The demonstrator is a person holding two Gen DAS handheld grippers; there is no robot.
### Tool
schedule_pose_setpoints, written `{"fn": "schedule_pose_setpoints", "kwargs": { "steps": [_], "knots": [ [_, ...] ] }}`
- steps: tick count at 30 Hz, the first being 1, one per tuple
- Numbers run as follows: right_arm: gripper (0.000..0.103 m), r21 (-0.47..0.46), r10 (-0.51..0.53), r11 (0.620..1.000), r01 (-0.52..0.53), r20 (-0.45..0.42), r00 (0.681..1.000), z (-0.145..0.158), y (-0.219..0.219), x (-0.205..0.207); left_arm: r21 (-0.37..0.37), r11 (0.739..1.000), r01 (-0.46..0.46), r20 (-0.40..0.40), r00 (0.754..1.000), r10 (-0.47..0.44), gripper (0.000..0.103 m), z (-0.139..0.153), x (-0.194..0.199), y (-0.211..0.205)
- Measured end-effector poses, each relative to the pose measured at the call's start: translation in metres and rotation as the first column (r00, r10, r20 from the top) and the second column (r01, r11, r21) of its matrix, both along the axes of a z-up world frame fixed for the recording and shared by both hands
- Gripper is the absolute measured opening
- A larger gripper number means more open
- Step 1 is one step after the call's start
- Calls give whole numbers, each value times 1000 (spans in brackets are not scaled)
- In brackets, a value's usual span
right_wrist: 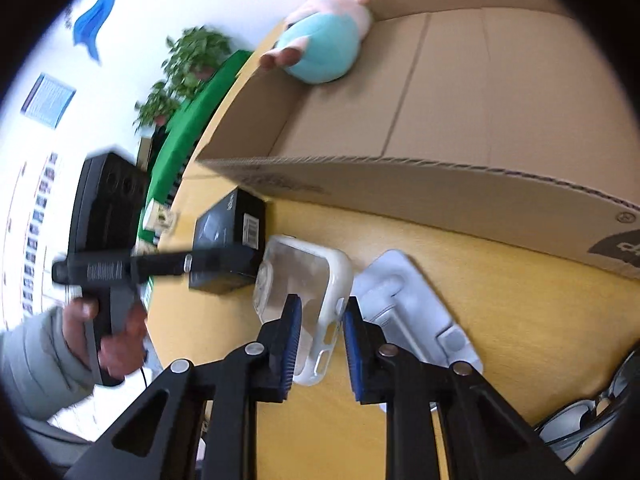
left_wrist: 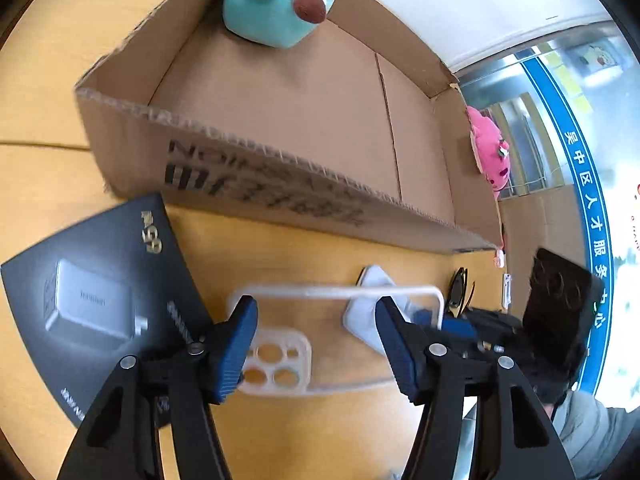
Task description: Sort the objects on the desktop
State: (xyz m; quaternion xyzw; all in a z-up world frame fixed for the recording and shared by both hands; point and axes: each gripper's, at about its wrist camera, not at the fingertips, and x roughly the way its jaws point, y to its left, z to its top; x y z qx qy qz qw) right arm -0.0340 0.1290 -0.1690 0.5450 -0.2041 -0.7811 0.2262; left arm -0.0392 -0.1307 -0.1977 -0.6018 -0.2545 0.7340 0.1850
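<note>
A yellow wooden bench (left_wrist: 304, 240) fills both wrist views, with office walls and glass beyond. An open cardboard box (left_wrist: 280, 92) sits at twelve o'clock from both grippers, likely the sorting bin, since a teal plush toy (left_wrist: 276, 4) already lies in its far corner.

The clear phone case (left_wrist: 280, 360) lies flat on the bench just in front of the box. The left gripper (left_wrist: 316, 344) hangs over it with jaws well apart, pads off the plastic and holding nothing. The right gripper (right_wrist: 320, 344) straddles the case's (right_wrist: 308, 304) side rim with jaws narrowed to a small gap; the pads look just clear of the rim, so I judge no firm grip yet.

A black charger box (left_wrist: 100, 300) sits at nine o'clock of the case, and a white plastic tray (right_wrist: 416, 312) at three o'clock, both awaiting their turn.
</note>
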Motion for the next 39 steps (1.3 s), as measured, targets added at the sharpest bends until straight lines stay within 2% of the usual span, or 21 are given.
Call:
{"fn": "schedule_pose_setpoints", "kwargs": {
  "steps": [3, 5, 7, 9, 10, 13, 14, 17, 19, 20, 21, 23, 25, 26, 29, 31, 33, 35, 36, 37, 39],
  "knots": [
    [19, 37, 43, 998, -41, -71, 997, 14, -10, 2, -11, 1000, 27, 48, 998, -27, 65, -5, -9, 6],
    [19, 114, 124, 988, -108, -146, 981, 30, -23, 11, 7, 999, 34, 35, 999, -34, 65, 2, -8, 7],
    [19, 199, 212, 965, -170, -214, 953, 44, -37, 21, 48, 999, 17, 21, 1000, -18, 67, 13, -2, 1],
    [17, 314, 343, 915, -252, -281, 896, 59, -53, 41, 84, 996, 1, 20, 1000, -2, 71, 21, 5, -8],
    [15, 367, 402, 885, -286, -294, 867, 61, -61, 50, 97, 995, -6, 19, 1000, 4, 74, 26, 10, -13],
    [15, 534, 600, 749, -393, -293, 745, 58, -89, 86, 101, 995, 13, 18, 1000, -15, 76, 39, 25, -21],
    [15, 597, 674, 678, -428, -273, 686, 50, -97, 103, 94, 995, 26, 23, 999, -28, 76, 41, 30, -21],
    [15, 700, 802, 512, -497, -181, 570, 22, -113, 138, 30, 996, 78, 69, 994, -80, 76, 35, 41, -18],
    [15, 718, 826, 461, -522, -132, 547, 7, -112, 151, -31, 991, 132, 110, 986, -128, 76, 25, 51, -14],
    [15, 713, 820, 461, -528, -115, 560, 1, -108, 156, -47, 987, 153, 121, 982, -147, 76, 21, 56, -12],
    [21, 702, 804, 479, -527, -110, 584, -1, -102, 158, -63, 983, 172, 137, 977, -162, 76, 17, 60, -9],
    [35, 675, 750, 530, -513, -91, 655, -3, -90, 160, -89, 973, 214, 165, 966, -197, 76, 8, 69, -2],
    [48, 624, 656, 616, -481, -68, 752, -2, -75, 155, -133, 955, 265, 204, 950, -236, 75, -3, 78, 8],
    [56, 588, 579, 676, -444, -51, 814, -1, -64, 151, -144, 950, 277, 222, 945, -242, 75, -8, 83, 10],
    [60, 465, 356, 830, -308, -17, 934, 3, -39, 141, -155, 950, 273, 260, 938, -227, 72, -13, 100, 11],
    [60, 413, 240, 885, -217, -4, 971, 4, -31, 128, -162, 953, 255, 286, 937, -203, 72, -13, 112, 13],
    [60, 389, 131, 912, -130, 26, 991, -4, -26, 116, -175, 952, 251, 324, 928, -185, 67, -18, 124, 18],
    [59, 393, 58, 916, -82, 73, 996, -21, -24, 104, -191, 949, 249, 360, 918, -169, 53, -26, 131, 23],
    [55, 402, 33, 913, -68, 93, 995, -27, -22, 100, -203, 948, 247, 377, 913, -157, 48, -31, 134, 25],
    [49, 409, 19, 911, -62, 107, 994, -33, -18, 97, -219, 945, 243, 398, 906, -140, 37, -37, 136, 26],
    [44, 448, 40, 891, -74, 84, 996, -30, -25, 97, -228, 948, 223, 381, 916, -124, 29, -35, 137, 27]
  ]
}}
